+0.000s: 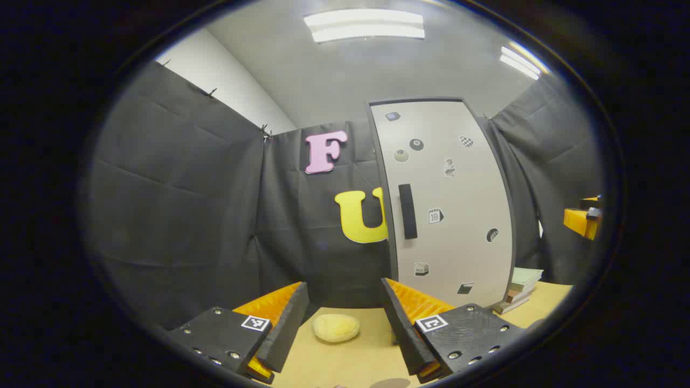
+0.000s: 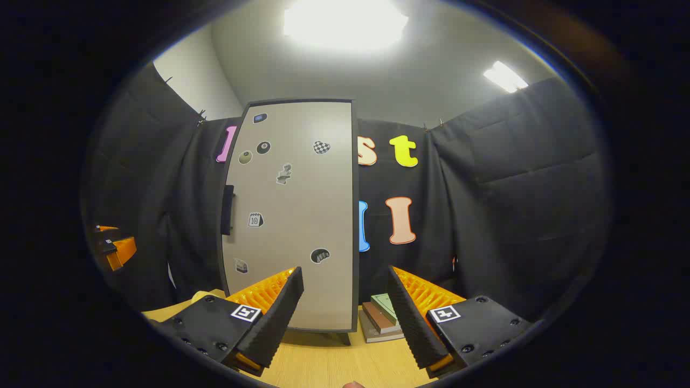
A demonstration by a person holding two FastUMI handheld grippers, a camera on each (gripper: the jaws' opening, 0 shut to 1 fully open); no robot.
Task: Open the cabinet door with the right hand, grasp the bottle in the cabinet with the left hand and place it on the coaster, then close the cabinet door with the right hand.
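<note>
In the left gripper view, the left gripper [image 1: 345, 323] sits closest, low at 6 o'clock. Its two fingers [image 1: 288, 323] stand wide apart and hold nothing. Between them, on the wooden table [image 1: 350, 361], lies a small round yellow coaster [image 1: 336, 327]. It is fuzzy and flat, and no finger touches it.

Past the coaster, at about 1 o'clock from it, stands the cabinet [image 1: 447, 205]. Its pale door [image 1: 458, 248] is shut flat, so the bottle cannot be seen. A dark handle [image 1: 408, 211] runs up and down near the door's left edge. Little stickers [image 1: 435, 216] dot the door. At 4 o'clock from the cabinet, a small stack of books [image 1: 520, 288] lies on the table, just beside the cabinet's foot.

Far off at 3 o'clock, a bit of the right gripper [image 1: 583, 218] pokes in.

In the right gripper view, the right gripper [image 2: 345, 318] is low at 6 o'clock, fingers spread wide with nothing between them. The cabinet door [image 2: 294, 215] stands ahead at 11 o'clock, its handle [image 2: 228, 210] on the left edge. The books [image 2: 381, 320] lie between the fingers, farther back, beside the cabinet. The left gripper [image 2: 116, 245] peeks in at 9 o'clock.

Long lights [image 1: 365, 25] glow on the ceiling at 12 o'clock.
</note>
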